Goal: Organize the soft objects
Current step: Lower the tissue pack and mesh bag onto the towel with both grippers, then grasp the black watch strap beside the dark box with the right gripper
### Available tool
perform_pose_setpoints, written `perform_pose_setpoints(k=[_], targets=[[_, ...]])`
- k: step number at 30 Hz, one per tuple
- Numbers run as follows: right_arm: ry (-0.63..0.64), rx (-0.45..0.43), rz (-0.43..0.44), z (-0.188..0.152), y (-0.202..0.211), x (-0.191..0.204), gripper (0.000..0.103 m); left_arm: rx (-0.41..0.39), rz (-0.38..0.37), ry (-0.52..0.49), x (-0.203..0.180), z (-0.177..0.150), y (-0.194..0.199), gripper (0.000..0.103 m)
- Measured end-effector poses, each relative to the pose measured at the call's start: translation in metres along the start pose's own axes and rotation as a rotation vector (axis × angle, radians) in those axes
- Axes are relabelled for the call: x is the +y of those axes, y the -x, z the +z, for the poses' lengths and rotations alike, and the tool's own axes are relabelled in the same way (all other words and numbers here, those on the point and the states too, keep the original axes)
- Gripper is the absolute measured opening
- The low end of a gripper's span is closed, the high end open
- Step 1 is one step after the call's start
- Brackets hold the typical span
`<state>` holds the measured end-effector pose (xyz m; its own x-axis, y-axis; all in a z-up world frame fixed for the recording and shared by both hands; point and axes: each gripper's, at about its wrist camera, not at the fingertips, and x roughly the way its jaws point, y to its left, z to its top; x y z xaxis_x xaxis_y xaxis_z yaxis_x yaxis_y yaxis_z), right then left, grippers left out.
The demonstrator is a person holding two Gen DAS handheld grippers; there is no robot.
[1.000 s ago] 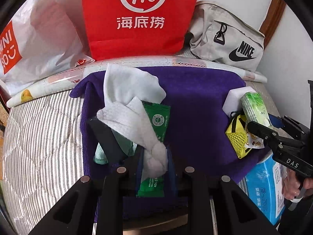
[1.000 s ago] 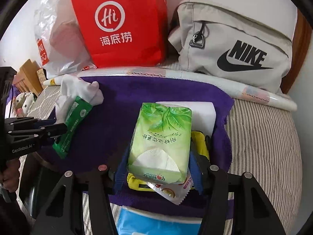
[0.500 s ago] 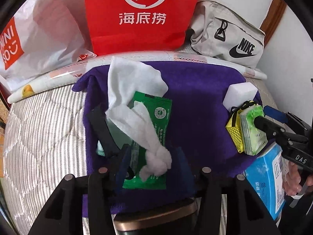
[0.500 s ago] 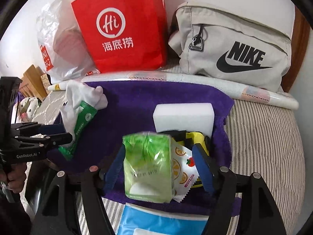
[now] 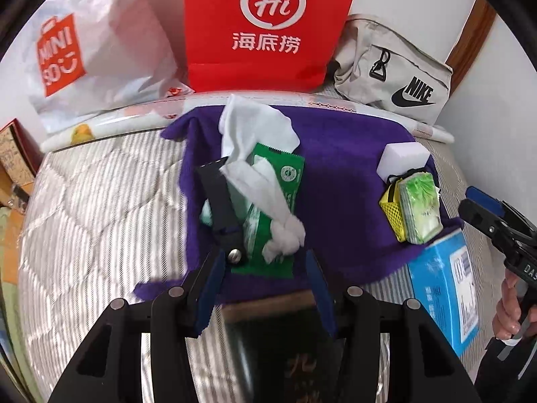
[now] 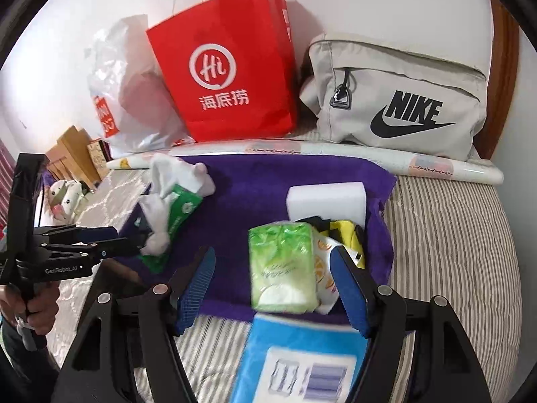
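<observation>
Both tongs, left [image 5: 261, 288] and right [image 6: 273, 288], stand apart and empty. The green tissue pack [image 6: 283, 267] leans at the purple towel [image 6: 255, 181] edge; it may topple onto the bed.

A striped bed [image 6: 453, 235] carries a purple towel [image 6: 268, 181], with a blue box [image 6: 302, 352] at its near edge. Along the far edge lie a rolled sheet [image 6: 369, 154], a white plastic bag [image 5: 100, 50], a red paper bag [image 6: 225, 67] and a grey pouch [image 6: 402, 100].
</observation>
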<state>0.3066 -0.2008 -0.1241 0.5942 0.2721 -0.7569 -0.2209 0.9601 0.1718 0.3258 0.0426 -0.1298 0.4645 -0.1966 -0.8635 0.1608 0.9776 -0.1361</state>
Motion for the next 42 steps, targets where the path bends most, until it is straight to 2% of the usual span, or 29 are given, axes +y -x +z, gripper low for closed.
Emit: perform_pose_setpoints(k=[8, 11, 15, 18, 22, 24, 30, 35, 39, 42], targets=[[0.015, -0.074, 0.027, -0.025, 0.049, 0.028, 0.07, -0.051, -0.02, 0.024, 0.009, -0.03, 0.047, 0.048], [0.035, -0.079, 0.033, -0.035, 0.061, 0.042, 0.067, -0.065, -0.023, 0.037, 0.014, -0.045, 0.06, 0.048], [0.084, -0.075, 0.035, -0.053, 0.07, 0.061, 0.054, -0.06, -0.024, 0.066, 0.023, -0.068, 0.067, 0.048], [0.141, -0.067, 0.029, -0.069, 0.072, 0.078, 0.052, -0.051, -0.025, 0.083, 0.028, -0.082, 0.069, 0.048], [0.188, -0.024, 0.056, -0.095, 0.065, 0.098, 0.05, -0.059, -0.034, 0.109, 0.037, -0.099, 0.074, 0.048], [0.198, 0.018, 0.077, -0.107, 0.057, 0.105, 0.043, -0.059, -0.036, 0.123, 0.042, -0.108, 0.074, 0.048], [0.264, 0.116, 0.127, -0.151, 0.032, 0.128, 0.042, -0.036, -0.045, 0.153, 0.054, -0.135, 0.068, 0.048], [0.393, 0.124, 0.135, -0.178, 0.017, 0.15, 0.042, -0.02, -0.06, 0.164, 0.058, -0.15, 0.062, 0.048], [0.428, 0.141, 0.153, -0.187, 0.008, 0.159, 0.042, -0.007, -0.065, 0.161, 0.06, -0.158, 0.058, 0.048], [0.444, 0.155, 0.123, -0.192, 0.001, 0.162, 0.043, 0.001, -0.066, 0.171, 0.064, -0.162, 0.055, 0.048]])
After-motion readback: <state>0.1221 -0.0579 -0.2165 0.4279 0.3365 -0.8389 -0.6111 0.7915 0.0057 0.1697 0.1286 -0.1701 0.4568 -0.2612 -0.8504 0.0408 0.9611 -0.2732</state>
